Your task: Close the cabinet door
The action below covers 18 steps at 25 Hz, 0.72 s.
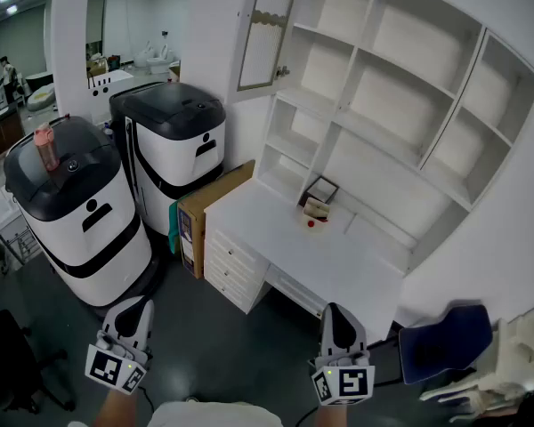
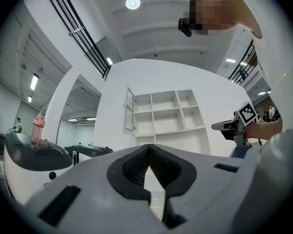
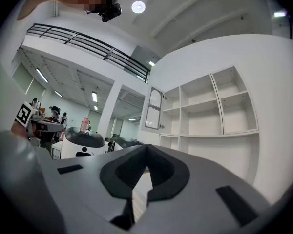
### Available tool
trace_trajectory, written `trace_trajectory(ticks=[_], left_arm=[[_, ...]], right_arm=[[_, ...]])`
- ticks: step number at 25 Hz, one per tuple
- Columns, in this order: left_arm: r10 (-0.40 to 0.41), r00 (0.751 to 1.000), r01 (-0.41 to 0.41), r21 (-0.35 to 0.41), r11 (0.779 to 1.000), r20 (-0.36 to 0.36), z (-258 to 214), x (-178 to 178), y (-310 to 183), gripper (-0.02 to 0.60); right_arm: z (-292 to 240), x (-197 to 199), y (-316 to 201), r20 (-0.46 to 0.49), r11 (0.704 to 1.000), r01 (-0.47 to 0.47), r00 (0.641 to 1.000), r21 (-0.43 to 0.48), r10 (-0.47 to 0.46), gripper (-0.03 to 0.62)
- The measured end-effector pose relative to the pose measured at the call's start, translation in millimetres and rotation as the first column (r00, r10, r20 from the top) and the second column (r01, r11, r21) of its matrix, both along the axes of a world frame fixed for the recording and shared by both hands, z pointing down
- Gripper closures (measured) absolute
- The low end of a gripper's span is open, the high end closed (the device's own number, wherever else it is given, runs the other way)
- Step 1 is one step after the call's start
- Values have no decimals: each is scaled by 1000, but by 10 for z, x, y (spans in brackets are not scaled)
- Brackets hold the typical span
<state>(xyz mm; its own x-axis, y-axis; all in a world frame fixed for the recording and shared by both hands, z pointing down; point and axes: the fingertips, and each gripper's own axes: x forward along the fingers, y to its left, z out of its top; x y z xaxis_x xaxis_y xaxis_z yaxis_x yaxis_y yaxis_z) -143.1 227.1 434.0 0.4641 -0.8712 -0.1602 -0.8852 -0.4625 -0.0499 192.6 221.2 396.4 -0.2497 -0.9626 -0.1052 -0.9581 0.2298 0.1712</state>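
Cabinet door (image 1: 265, 29): open, swung out from the top left corner of the white shelf unit (image 1: 400, 87) above the desk (image 1: 276, 238), well apart from both my grippers.
Left gripper (image 2: 147, 152): jaws together with nothing between them, aimed toward the shelves.
Right gripper (image 3: 145, 151): jaws together, empty, aimed the same way.
Head view alone: both grippers sit low over the dark floor, short of the desk. A cardboard box (image 1: 209, 212) leans beside the drawers. A small frame (image 1: 321, 189) stands on the desk, and a blue chair (image 1: 445, 341) is at the right.
Left gripper view alone: my right gripper shows at the right edge, level with the shelves.
Right gripper view alone: a black upper railing (image 3: 88, 45) and distant people at the left.
All views: white-and-black machines (image 1: 80, 212) left of the desk, one with a pink bottle (image 1: 46, 147) on top.
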Motion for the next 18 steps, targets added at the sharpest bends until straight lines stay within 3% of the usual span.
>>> trace_trajectory(ticks=[10,16,17,18], left_arm=[[0,1000,0,-6,1000,-5,18,147,4,578],[-7,1000,7,-12,1000,-4,43,266,-1,578],[-8,1000,7,-13,1000,-5,42,295,-3,578],[-8,1000,8,-13,1000,-7,41,327,-10,578]], right_arm=[[64,52,-60,-1,999,27,1000,-26,-27,597],[6,112,-129,86,993,118,989,-7,-117,597],[-23,120,-170,74,991,131,989,-5,-130,573],[-55,124,-223,59,989,146,988,-4,-145,495]])
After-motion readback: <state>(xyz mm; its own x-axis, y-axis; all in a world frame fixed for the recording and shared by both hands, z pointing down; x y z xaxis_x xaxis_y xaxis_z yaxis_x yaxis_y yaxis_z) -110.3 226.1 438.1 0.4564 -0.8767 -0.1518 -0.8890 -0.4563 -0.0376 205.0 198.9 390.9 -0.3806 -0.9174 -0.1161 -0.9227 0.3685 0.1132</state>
